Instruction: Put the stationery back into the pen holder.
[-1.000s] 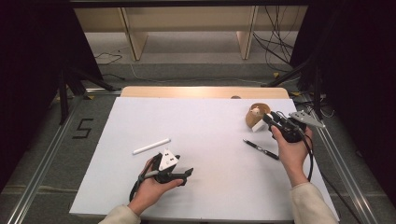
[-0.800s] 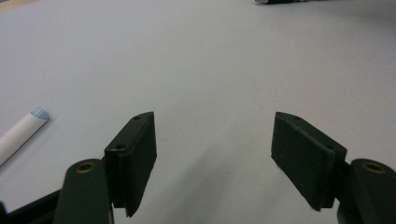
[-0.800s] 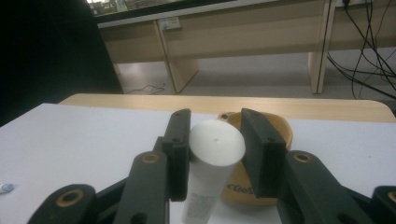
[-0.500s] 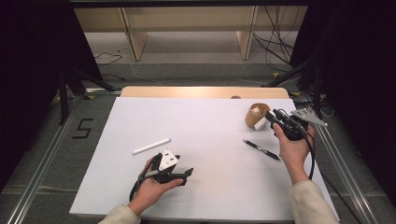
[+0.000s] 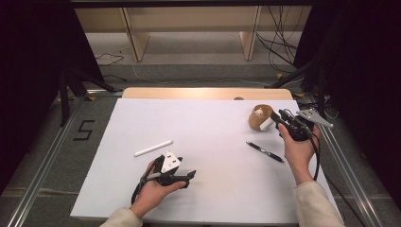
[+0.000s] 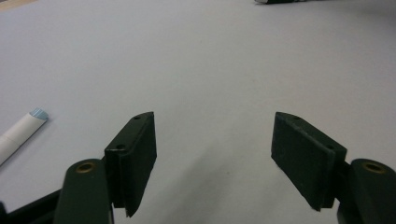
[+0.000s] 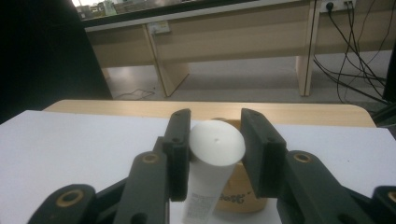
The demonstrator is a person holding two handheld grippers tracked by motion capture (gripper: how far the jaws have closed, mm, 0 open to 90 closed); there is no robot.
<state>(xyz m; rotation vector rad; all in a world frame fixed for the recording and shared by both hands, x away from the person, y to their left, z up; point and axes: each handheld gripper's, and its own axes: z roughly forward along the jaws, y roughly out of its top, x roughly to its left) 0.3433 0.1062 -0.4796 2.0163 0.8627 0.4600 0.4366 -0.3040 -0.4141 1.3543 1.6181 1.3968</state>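
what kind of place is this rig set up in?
Probably a lab or workshop recording station, not a home. A white table sits inside a metal rail frame with dark curtains on both sides, loose cables on the floor, and plain wooden benches behind.

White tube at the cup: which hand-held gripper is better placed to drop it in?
Right. The right hand-held gripper already has its jaws around the white tube, directly at the wooden cup. The left hand-held gripper sits open over bare table, far off near the white pen.
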